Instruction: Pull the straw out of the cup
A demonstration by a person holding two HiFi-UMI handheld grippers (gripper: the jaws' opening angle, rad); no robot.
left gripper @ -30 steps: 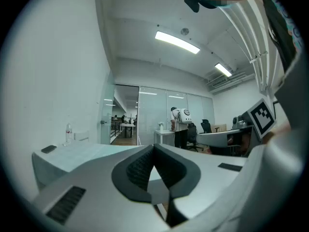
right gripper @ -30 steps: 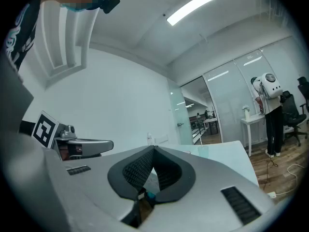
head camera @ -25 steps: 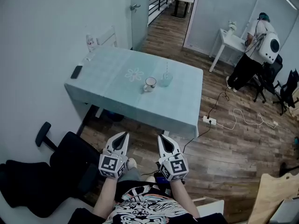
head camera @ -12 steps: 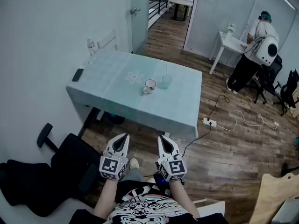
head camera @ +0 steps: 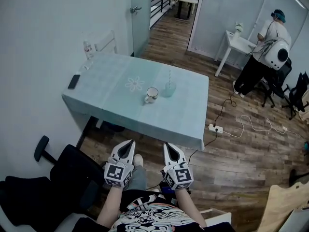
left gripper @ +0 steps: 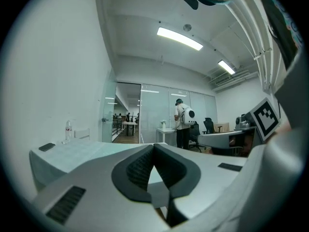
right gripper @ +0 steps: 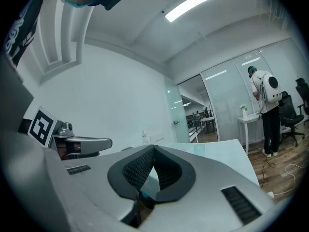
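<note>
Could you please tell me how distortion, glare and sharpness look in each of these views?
Head view: wide-angle bending along the walls, even light, cup small but sharp. Left gripper view: fisheye with dark corners, ceiling light glaring. Right gripper view: same fisheye, strip light blown out.

One table [head camera: 111, 81] bears one cup [head camera: 169, 89] (one straw [head camera: 169, 76] in it), one mug [head camera: 151, 94], one phone [head camera: 74, 81], one bottle [head camera: 86, 49].
</note>
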